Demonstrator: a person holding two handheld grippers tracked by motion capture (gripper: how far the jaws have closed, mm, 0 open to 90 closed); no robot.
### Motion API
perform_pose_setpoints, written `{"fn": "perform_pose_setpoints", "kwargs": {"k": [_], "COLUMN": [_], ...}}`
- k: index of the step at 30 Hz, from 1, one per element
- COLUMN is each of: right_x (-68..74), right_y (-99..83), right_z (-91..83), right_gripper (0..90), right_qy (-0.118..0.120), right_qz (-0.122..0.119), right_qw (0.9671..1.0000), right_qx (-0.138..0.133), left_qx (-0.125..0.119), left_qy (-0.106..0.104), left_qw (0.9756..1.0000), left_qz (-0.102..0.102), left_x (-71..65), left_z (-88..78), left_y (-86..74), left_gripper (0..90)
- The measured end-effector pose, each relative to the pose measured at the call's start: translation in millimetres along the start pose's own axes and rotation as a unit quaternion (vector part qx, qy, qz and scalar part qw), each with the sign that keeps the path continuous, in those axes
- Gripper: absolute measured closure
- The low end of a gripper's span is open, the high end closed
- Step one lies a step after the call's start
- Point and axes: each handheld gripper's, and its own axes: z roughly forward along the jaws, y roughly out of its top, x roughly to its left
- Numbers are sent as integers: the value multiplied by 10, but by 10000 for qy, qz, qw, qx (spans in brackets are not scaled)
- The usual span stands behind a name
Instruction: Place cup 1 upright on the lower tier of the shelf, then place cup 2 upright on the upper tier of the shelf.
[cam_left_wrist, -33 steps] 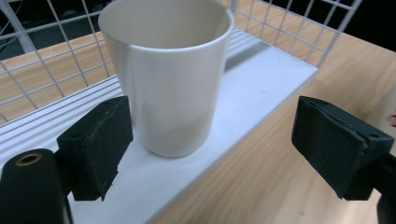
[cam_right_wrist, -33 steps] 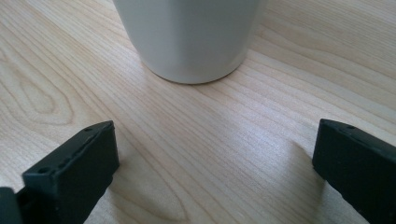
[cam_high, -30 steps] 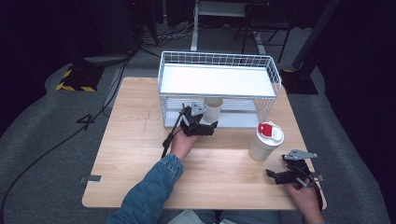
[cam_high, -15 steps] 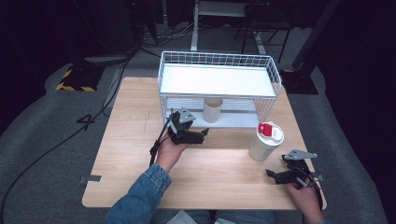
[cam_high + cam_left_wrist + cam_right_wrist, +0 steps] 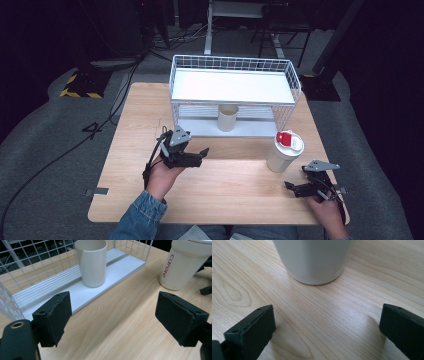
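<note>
Shows the left claw (image 5: 199, 156) released, jaws apart with nothing between them, hovering over the surface (image 5: 235, 200) just in front of the wire rack (image 5: 295, 82). Shows the plain cup (image 5: 228, 117) standing upright on the rack's lower shelf (image 5: 200, 127), near the middle, clear of the wires and apart from both claws. Puts the lidded tumbler (image 5: 284, 152) with its red cap (image 5: 285, 138) upright on the surface, outside the rack near its right front corner. Finds the right claw (image 5: 292, 187) likewise released, low and just beside the tumbler's base, jaws wide and pointed at it, not touching. Reads as cup already shelved, tumbler probably next. To do it well: keep the left claw back and off the rack front so the way in stays free. Bring the right claw level and square to the tumbler, straddle the body below the lid, centre it between the pads before clenching. Grip the wall, not the lid, since the lid may pop or slip. Close gently; looks smooth and tapered, so likely slides if grabbed too high. Lift straight, stay upright, go in under the top shelf, and set down beside the cup without nudging it. Mind the trailing cable near the surface edge.
</note>
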Motion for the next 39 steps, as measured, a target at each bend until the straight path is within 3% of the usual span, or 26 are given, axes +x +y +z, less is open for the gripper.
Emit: {"fn": "perform_pose_setpoints", "kwargs": {"k": [8, 16, 23, 30, 39], "right_x": [0, 0, 3, 2, 1], "right_y": [1, 1, 0, -2, -10], "right_z": [0, -1, -2, -3, -15], "right_gripper": [6, 5, 6, 5, 13], "right_qy": [0, -3, -16, -27, -23], "right_qz": [2, 2, 18, 41, 50], "right_qw": [10000, 10000, 10000, 10000, 10000], "right_qx": [3, 5, 6, 2, 1], "left_qx": [57, 239, 497, 848, 1180], "left_qy": [17, -117, -239, -115, -84], "left_qw": [9999, 9996, 9983, 9962, 9929], "left_qz": [-87, -117, -208, -175, -99], "left_x": [28, 39, 23, 18, -3], "left_z": [-241, -388, -384, -274, -182], "left_y": [-253, -478, -735, -931, -1040], "left_gripper": [144, 144, 143, 143, 142]}}
